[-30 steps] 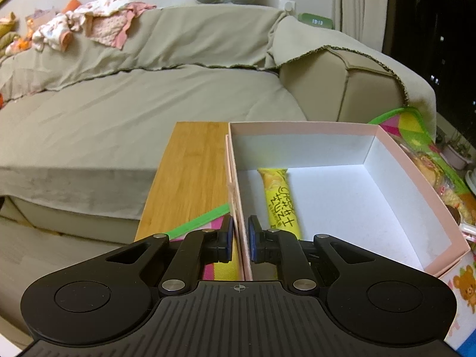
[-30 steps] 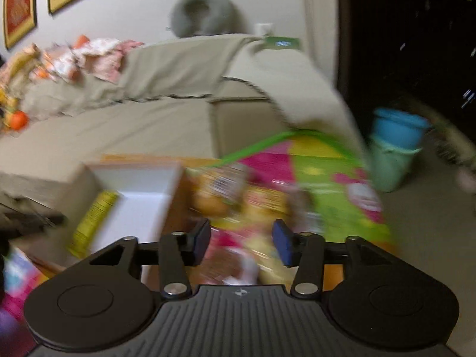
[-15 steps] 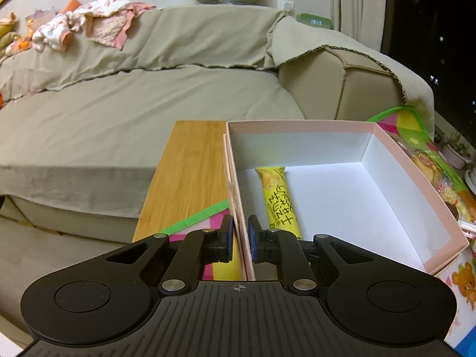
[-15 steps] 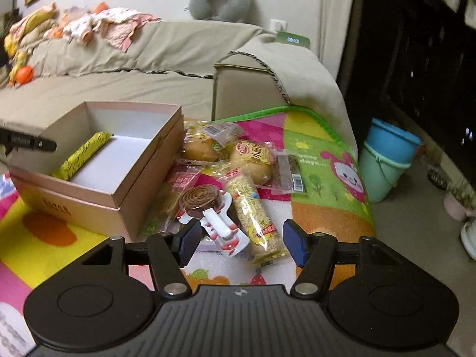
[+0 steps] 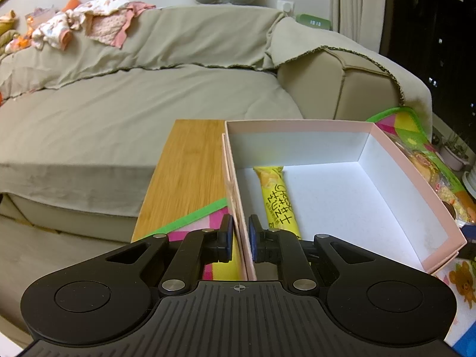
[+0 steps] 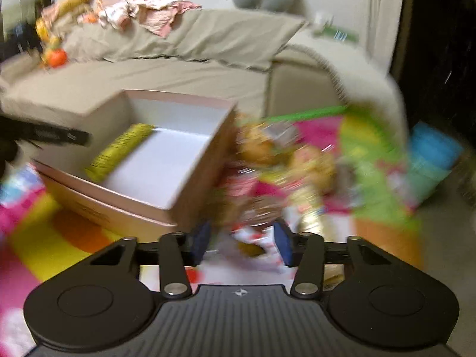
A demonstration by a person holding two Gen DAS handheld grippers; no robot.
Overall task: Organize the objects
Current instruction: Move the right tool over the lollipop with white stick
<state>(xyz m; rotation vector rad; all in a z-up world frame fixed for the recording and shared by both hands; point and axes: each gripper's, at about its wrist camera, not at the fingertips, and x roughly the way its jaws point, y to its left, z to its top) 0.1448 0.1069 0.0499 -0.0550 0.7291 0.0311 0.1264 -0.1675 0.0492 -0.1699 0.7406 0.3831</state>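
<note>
A pink box (image 5: 395, 160) with a white inside stands on a colourful play mat. A yellow snack packet (image 5: 276, 199) lies inside it along the left wall. My left gripper (image 5: 239, 238) is shut on the box's left wall, one finger on each side. In the blurred right wrist view the box (image 6: 154, 208) and the yellow packet (image 6: 119, 151) show at left. My right gripper (image 6: 242, 245) is open and empty, low over a heap of snack packets (image 6: 273, 178) to the right of the box.
A beige sofa (image 5: 148, 89) runs behind the box, with clothes on its back. A wooden board (image 5: 190, 160) lies left of the box. The play mat (image 6: 377, 160) spreads to the right, with a blue and green bucket (image 6: 431, 157) beyond it.
My right gripper has swung down and closer to the heap of snack packets, and its view is now blurred. My left gripper has kept its hold on the box wall.
</note>
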